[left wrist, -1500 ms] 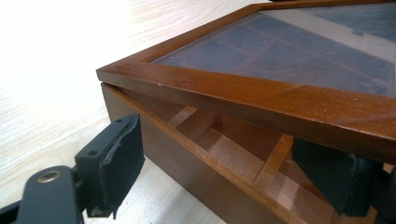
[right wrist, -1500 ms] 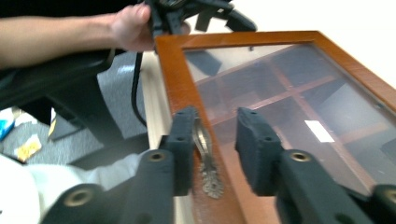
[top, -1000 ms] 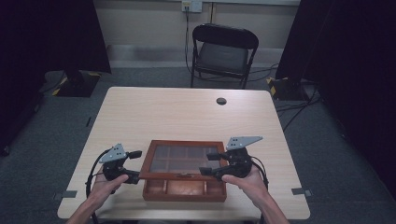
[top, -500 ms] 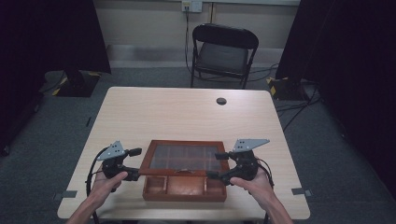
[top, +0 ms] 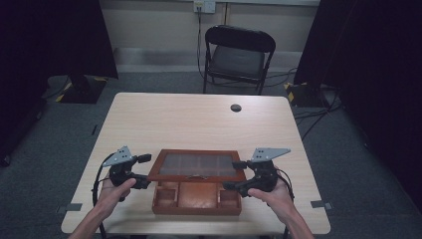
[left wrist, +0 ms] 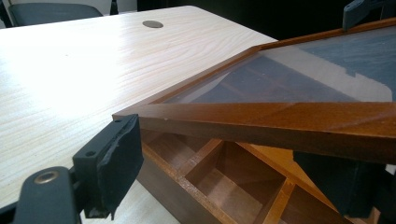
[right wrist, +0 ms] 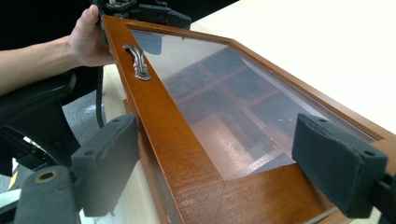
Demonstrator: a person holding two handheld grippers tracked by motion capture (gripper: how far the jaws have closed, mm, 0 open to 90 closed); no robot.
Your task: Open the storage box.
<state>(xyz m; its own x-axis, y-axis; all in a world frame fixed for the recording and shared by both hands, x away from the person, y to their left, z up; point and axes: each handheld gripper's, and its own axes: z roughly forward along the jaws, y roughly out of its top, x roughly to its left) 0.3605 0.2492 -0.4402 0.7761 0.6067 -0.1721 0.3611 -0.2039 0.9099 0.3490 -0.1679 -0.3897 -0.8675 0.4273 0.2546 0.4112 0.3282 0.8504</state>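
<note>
A person at a pale wooden tabletop (top: 199, 119) lifts the glass-paned lid (top: 198, 166) of a wooden compartment box (top: 196, 197) with two handheld grippers. The left gripper (top: 141, 170) straddles the lid's left edge and the right gripper (top: 238, 175) its right edge, fingers (right wrist: 105, 161) of both spread wide on either side of the frame, not clenched. The lid (an ornate metal handle (right wrist: 138, 62) on its front rail) tilts above the box near the tabletop's front edge.
</note>
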